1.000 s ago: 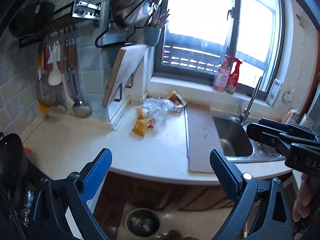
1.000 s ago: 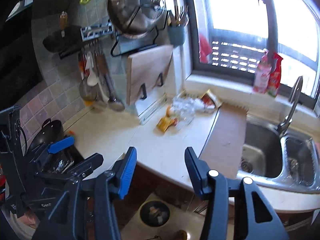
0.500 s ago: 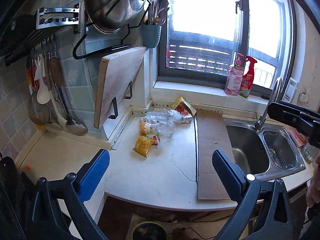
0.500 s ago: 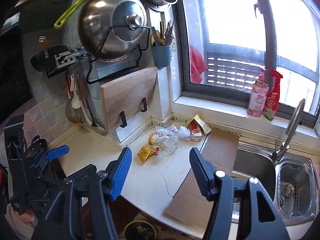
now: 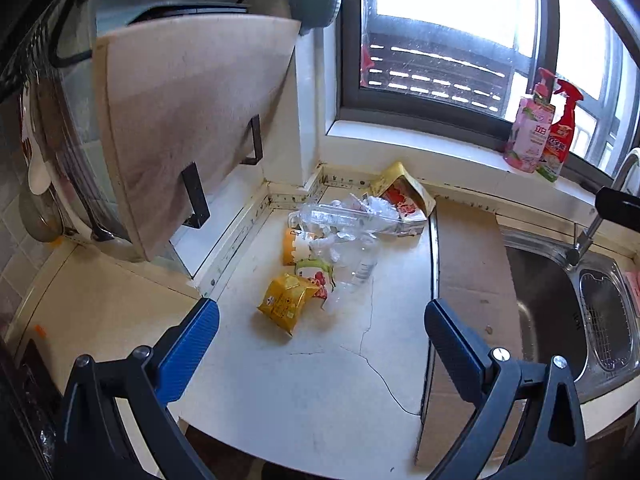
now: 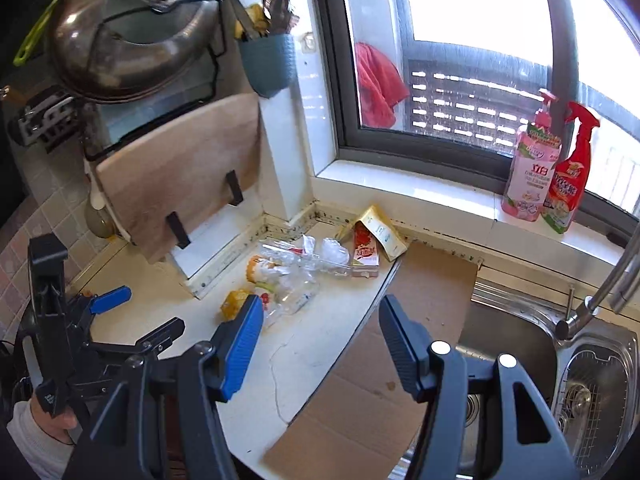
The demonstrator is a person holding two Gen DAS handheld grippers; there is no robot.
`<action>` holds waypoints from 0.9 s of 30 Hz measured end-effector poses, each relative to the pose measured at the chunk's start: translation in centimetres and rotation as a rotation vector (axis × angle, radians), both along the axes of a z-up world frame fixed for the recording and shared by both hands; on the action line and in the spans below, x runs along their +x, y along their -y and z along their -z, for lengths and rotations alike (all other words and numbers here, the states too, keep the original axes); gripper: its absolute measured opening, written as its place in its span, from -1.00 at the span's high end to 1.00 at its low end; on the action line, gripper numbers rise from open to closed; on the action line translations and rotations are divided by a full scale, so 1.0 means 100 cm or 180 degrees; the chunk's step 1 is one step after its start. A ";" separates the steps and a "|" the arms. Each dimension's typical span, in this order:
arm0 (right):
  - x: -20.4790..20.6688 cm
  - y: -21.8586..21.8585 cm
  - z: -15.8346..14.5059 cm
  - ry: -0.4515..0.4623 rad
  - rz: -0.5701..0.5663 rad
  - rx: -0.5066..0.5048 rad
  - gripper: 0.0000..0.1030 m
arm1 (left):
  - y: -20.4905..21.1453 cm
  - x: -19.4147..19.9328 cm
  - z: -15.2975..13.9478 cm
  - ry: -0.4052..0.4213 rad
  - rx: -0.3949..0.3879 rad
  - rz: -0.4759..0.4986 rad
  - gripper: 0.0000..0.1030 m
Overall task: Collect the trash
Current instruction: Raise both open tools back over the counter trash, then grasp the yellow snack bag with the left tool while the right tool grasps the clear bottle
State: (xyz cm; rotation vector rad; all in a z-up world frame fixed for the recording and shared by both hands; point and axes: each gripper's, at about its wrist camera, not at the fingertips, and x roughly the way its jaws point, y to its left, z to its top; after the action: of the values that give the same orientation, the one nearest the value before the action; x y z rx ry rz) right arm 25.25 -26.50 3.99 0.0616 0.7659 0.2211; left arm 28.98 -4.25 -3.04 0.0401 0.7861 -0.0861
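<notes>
1. Two grippers are mine, and both hold nothing. The left gripper [image 5: 320,344] has its fingers [image 5: 188,350] spread wide apart above the front of the desk [image 5: 304,392]. The right gripper [image 6: 320,344] likewise has its fingers [image 6: 240,346] apart, over the desk edge and the cardboard sheet [image 6: 384,368].
2. The trash pile [image 5: 344,240] lies on the desk in the back corner under the window sill, ahead of both grippers and touched by neither. It consists of:
   - a yellow snack wrapper [image 5: 286,304], nearest to me;
   - a clear plastic bottle [image 5: 344,216] lying on its side amid crumpled clear film;
   - an orange-and-white wrapper [image 5: 296,242] behind the yellow one;
   - a torn yellow-and-red carton [image 5: 404,196] at the back, touching the cardboard sheet's far corner.
3. Legible writing: the pink pump bottle [image 6: 530,170] on the sill carries large Chinese characters on its label; the red spray bottle [image 6: 568,176] just beside it also carries Chinese text. Print on the wrappers and carton is too small to read.
4. View differences:
   - The right wrist view alone shows the pot lid [image 6: 132,28] on its wall rack, the utensil holder's [image 6: 268,64] contents, a red cloth [image 6: 378,84] outside the window, and my left gripper from the side.
   - The left wrist view alone shows a long crack [image 5: 372,360] running across the desk surface.
   - Both show the cutting board [image 5: 188,120] in its brackets and the sink [image 5: 560,312].
</notes>
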 end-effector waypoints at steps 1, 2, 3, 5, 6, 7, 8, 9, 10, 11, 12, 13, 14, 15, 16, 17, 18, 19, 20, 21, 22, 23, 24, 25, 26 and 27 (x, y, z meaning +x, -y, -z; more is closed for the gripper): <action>0.011 0.002 0.006 -0.0035 -0.0013 0.0021 -0.17 | -0.003 0.008 0.010 -0.0042 -0.0005 -0.0040 -0.97; 0.022 0.004 0.013 -0.0081 -0.0032 0.0046 -0.17 | -0.007 0.016 0.020 -0.0086 -0.0016 -0.0069 -0.97; 0.031 0.004 0.019 -0.0128 -0.0047 0.0072 -0.17 | -0.012 0.025 0.032 -0.0151 -0.0011 -0.0112 -0.97; 0.051 0.004 0.035 -0.0244 -0.0109 0.0162 -0.17 | -0.020 0.041 0.054 -0.0329 0.0006 -0.0190 -0.97; 0.062 0.002 0.044 -0.0320 -0.0144 0.0218 -0.17 | -0.023 0.048 0.065 -0.0392 -0.0003 -0.0206 -0.97; 0.072 0.000 0.054 -0.0390 -0.0184 0.0277 -0.17 | -0.025 0.054 0.074 -0.0442 -0.0004 -0.0218 -0.97; 0.083 -0.003 0.065 -0.0475 -0.0229 0.0347 -0.17 | -0.027 0.061 0.083 -0.0495 -0.0007 -0.0215 -0.97; 0.093 -0.006 0.077 -0.0569 -0.0255 0.0395 -0.17 | -0.029 0.067 0.092 -0.0535 -0.0010 -0.0205 -0.97; 0.101 -0.010 0.087 -0.0651 -0.0270 0.0423 -0.17 | -0.031 0.074 0.101 -0.0568 0.0005 -0.0214 -0.97; 0.112 -0.015 0.101 -0.0761 -0.0293 0.0468 -0.17 | -0.032 0.080 0.108 -0.0601 0.0020 -0.0219 -0.97; 0.122 -0.018 0.114 -0.0864 -0.0314 0.0522 -0.17 | -0.033 0.088 0.116 -0.0638 0.0028 -0.0217 -0.97; 0.130 -0.020 0.125 -0.0963 -0.0316 0.0574 -0.17 | -0.035 0.095 0.123 -0.0674 0.0036 -0.0231 -0.97; 0.141 -0.024 0.140 -0.1095 -0.0314 0.0653 -0.17 | -0.037 0.103 0.130 -0.0711 0.0037 -0.0244 -0.97; 0.150 -0.027 0.152 -0.1202 -0.0325 0.0758 -0.17 | -0.039 0.109 0.135 -0.0743 0.0020 -0.0252 -0.97; 0.157 -0.030 0.162 -0.1278 -0.0326 0.0843 -0.17 | -0.040 0.115 0.140 -0.0777 -0.0011 -0.0254 -0.97; 0.165 -0.034 0.173 -0.1363 -0.0312 0.0928 -0.17 | -0.042 0.121 0.145 -0.0815 -0.0047 -0.0260 -0.95; 0.172 -0.038 0.184 -0.1443 -0.0292 0.1021 -0.17 | -0.044 0.127 0.150 -0.0849 -0.0079 -0.0261 -0.93; 0.178 -0.041 0.193 -0.1503 -0.0267 0.1117 -0.18 | -0.045 0.134 0.154 -0.0885 -0.0093 -0.0256 -0.88; 0.184 -0.045 0.202 -0.1557 -0.0235 0.1209 -0.18 | -0.045 0.139 0.158 -0.0924 -0.0098 -0.0246 -0.84; 0.190 -0.048 0.211 -0.1608 -0.0197 0.1299 -0.18 | -0.045 0.143 0.162 -0.0951 -0.0105 -0.0228 -0.80; 0.194 -0.051 0.219 -0.1660 -0.0161 0.1376 -0.18 | -0.044 0.147 0.166 -0.0977 -0.0110 -0.0207 -0.71; 0.198 -0.054 0.227 -0.1699 -0.0114 0.1436 -0.18 | -0.043 0.151 0.170 -0.1014 -0.0107 -0.0182 -0.60; 0.202 -0.058 0.236 -0.1736 -0.0062 0.1506 -0.18 | -0.041 0.154 0.173 -0.1046 -0.0101 -0.0160 -0.54; 0.204 -0.059 0.242 -0.1754 -0.0037 0.1560 -0.18 | -0.039 0.157 0.176 -0.1076 -0.0098 -0.0134 -0.38; 0.207 -0.062 0.247 -0.1781 -0.0002 0.1593 -0.18 | -0.037 0.159 0.179 -0.1107 -0.0093 -0.0116 -0.25; 0.208 -0.066 0.253 -0.1823 0.0053 0.1607 -0.18 | -0.036 0.160 0.183 -0.1137 -0.0097 -0.0103 -0.24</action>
State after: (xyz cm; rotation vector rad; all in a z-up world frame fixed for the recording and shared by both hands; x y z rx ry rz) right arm 46.05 -19.93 -21.32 0.6302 1.2630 0.3851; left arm 45.02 -0.70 -21.32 -0.0177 1.1417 -0.0752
